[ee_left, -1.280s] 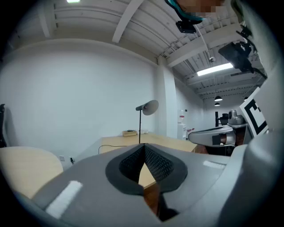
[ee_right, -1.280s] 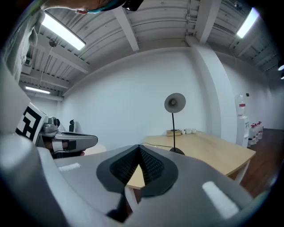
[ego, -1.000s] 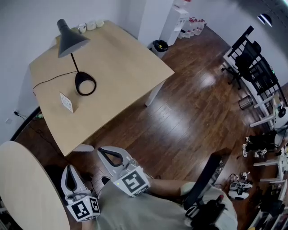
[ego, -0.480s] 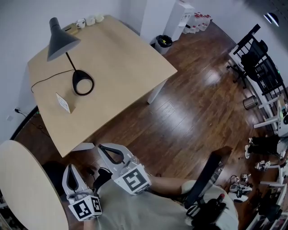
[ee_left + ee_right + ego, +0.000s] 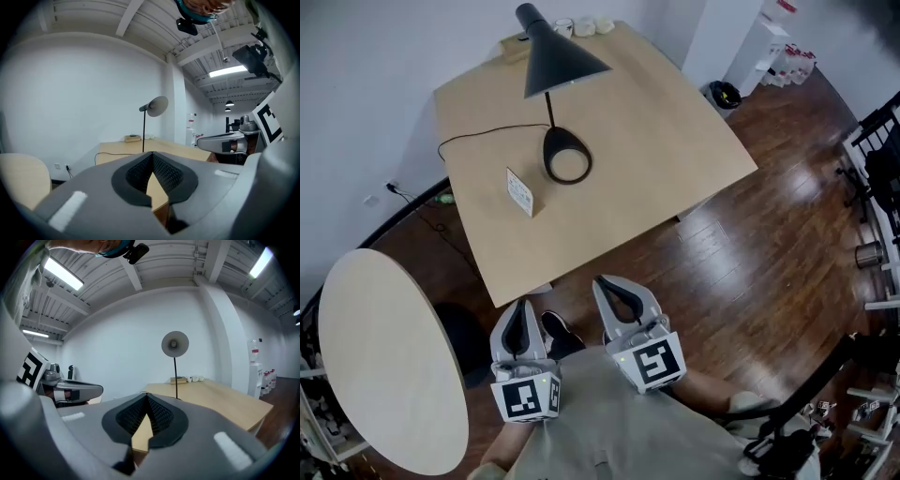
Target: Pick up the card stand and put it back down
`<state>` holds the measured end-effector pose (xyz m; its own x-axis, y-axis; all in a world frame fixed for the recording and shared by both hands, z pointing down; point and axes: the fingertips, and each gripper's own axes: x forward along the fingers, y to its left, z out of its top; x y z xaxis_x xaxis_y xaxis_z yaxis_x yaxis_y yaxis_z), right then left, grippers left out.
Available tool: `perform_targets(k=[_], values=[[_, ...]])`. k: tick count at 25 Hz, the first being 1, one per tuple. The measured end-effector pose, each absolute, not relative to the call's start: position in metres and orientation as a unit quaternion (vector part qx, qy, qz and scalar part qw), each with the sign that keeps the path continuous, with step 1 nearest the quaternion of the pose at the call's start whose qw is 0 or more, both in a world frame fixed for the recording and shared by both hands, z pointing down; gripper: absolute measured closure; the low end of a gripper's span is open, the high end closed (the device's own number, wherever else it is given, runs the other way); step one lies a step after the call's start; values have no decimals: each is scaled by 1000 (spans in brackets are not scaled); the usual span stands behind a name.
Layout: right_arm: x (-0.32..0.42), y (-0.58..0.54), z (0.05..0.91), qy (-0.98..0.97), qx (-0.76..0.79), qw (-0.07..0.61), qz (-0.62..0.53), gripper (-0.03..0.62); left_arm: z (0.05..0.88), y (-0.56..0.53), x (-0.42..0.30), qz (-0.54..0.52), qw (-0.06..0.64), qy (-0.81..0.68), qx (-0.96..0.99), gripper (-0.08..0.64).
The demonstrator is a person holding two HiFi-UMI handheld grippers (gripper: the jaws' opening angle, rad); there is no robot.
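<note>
Left gripper [image 5: 521,306] and right gripper [image 5: 606,283], jaws pressed together on nothing, are closer to the table [image 5: 666,169] edge than one second earlier. Card stand [image 5: 520,191] remains there, untouched.

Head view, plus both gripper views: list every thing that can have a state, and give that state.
card stand: upright on the wooden table, beside the lamp's base, untouched.
desk lamp: standing, cord lying across the table.
left gripper: shut, empty, away from the card stand.
right gripper: shut, empty, away from the card stand.
</note>
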<state>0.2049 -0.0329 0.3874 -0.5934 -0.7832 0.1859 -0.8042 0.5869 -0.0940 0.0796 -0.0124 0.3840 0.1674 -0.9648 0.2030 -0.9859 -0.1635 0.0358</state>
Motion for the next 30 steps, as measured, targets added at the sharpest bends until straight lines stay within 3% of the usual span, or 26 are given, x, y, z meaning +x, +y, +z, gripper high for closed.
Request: perform_targets(k=[18, 27, 30], values=[[85, -137, 393, -867, 482, 105, 64, 592, 394, -99, -67, 56, 92, -630, 769, 552], [68, -197, 415, -887, 444, 118, 50, 592, 410, -140, -88, 74, 82, -670, 734, 552], [67, -220, 434, -891, 432, 130, 55, 561, 418, -152, -89, 76, 91, -684, 719, 552]])
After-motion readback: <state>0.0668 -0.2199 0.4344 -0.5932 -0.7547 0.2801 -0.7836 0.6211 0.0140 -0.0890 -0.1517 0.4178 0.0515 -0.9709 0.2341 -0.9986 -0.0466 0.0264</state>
